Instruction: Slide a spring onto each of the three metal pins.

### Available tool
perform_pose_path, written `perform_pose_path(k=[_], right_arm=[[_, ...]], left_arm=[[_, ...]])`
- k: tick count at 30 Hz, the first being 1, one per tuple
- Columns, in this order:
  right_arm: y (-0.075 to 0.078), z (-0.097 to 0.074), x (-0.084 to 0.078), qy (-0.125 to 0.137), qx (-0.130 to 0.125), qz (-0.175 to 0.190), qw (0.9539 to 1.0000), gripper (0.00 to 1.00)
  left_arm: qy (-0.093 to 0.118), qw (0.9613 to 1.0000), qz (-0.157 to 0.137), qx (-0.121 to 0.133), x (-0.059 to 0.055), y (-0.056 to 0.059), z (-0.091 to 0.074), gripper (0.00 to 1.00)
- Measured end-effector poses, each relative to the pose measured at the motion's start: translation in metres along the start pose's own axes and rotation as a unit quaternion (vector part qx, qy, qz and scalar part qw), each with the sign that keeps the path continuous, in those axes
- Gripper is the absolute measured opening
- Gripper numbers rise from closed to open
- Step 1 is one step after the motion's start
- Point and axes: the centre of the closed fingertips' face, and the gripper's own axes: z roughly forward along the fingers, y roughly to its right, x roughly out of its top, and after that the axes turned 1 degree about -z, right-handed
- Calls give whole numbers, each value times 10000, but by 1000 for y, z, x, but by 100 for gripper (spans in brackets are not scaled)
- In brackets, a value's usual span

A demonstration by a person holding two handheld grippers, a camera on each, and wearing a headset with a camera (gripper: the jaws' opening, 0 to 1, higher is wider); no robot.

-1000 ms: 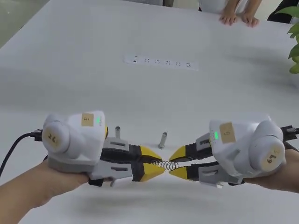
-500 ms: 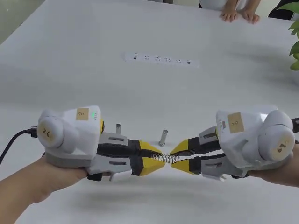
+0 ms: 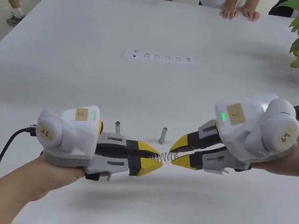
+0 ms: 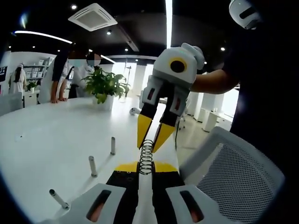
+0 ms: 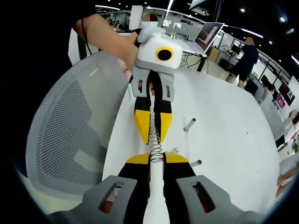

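Note:
A small metal spring hangs above the white table, held at both ends. My left gripper is shut on its left end and my right gripper grips its right end, yellow tips facing each other. In the left gripper view the spring runs from my own jaws up to the right gripper. The right gripper view has the spring reaching the left gripper. Two upright metal pins stand just behind the grippers; three pins appear in the left gripper view.
A white power strip lies mid-table. A person's hands rest at the far edge, beside a green plant. A black cable trails from the left gripper. A grey mesh chair stands at the near side.
The right gripper has risen a little and tilted down toward the left one. Both stay closed on the spring between them. The head camera has shifted slightly.

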Motion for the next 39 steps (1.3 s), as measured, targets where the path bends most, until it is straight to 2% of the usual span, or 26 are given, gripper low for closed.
perform_pose_path(k=[2, 10, 13, 21, 24, 26, 29, 39], right_arm=[[0, -1, 1, -51, 23, -63, 10000, 6], [-4, -3, 23, 16, 172, -270, 9995, 6], [-6, -1, 23, -103, 232, -367, 9990, 6], [-7, -1, 26, -216, 297, -472, 9982, 6], [-7, 0, 24, -355, 322, -549, 9973, 6], [-8, 0, 26, -343, 338, -517, 9975, 6], [-8, 1, 24, -497, 365, -486, 9969, 6], [-7, -2, 25, -694, 389, -205, 9966, 7]], left_arm=[[-25, 10000, -4, -9, -1, 0, 1, 1], [-239, 9996, 137, -64, -11, 1, 4, 1], [-289, 9994, 192, -85, -13, 1, 4, 1], [-335, 9991, 248, -101, -15, 1, 10, 1], [-359, 9989, 280, -110, -16, 1, 13, 1], [-365, 9989, 278, -113, -16, 1, 14, 1], [-399, 9987, 308, -114, -17, 1, 17, 1], [-410, 9985, 349, -108, -16, 2, 21, 1]])
